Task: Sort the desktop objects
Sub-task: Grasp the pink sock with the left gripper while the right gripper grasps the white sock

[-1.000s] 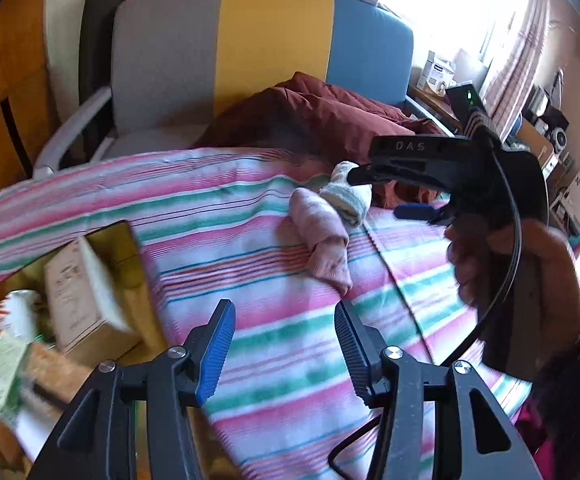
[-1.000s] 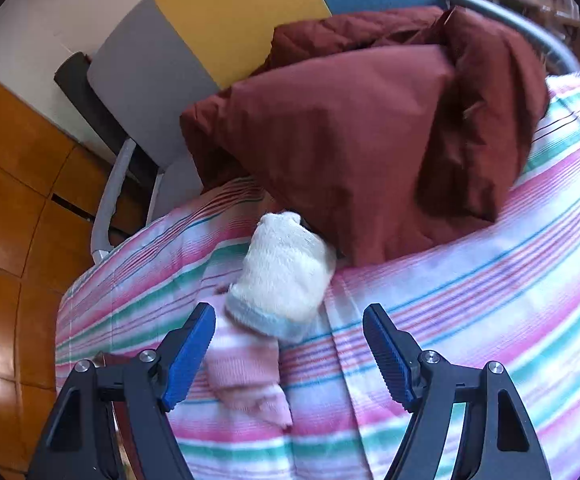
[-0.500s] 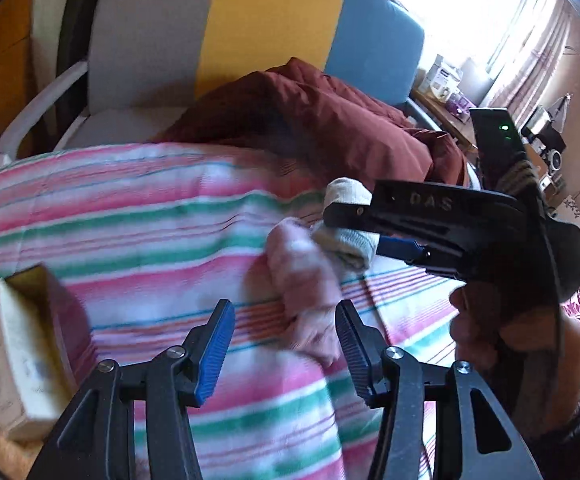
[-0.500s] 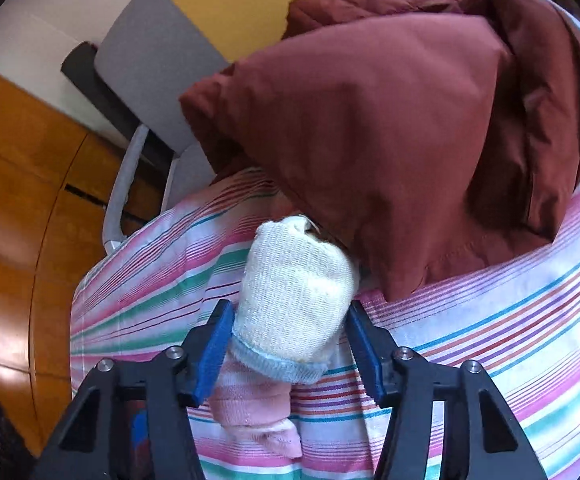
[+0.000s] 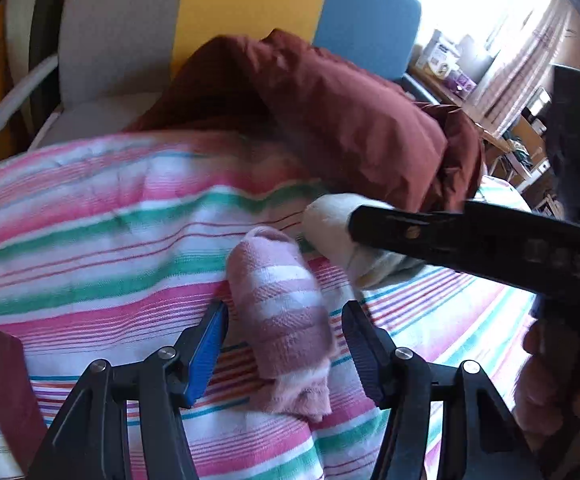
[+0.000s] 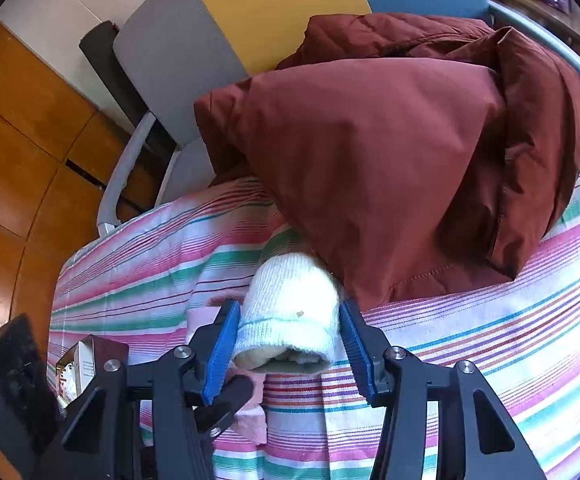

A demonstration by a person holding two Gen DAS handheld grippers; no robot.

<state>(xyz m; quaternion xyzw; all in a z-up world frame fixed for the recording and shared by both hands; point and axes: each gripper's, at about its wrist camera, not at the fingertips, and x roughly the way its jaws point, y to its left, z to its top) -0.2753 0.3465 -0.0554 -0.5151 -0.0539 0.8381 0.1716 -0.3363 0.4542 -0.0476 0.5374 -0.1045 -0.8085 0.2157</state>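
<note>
White sock (image 6: 290, 312) pinched between right tool (image 6: 286, 348) pads.

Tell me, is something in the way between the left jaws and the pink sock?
Nothing visible. The pink sock lies between the open jaws of the left gripper, which have just been opening. The pads do not press it.

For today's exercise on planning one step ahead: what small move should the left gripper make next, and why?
Probably close the left gripper on the pink sock. The sock lies between its open fingers, which have just been widening, untouched, while the right gripper already clamps the white sock.
</note>
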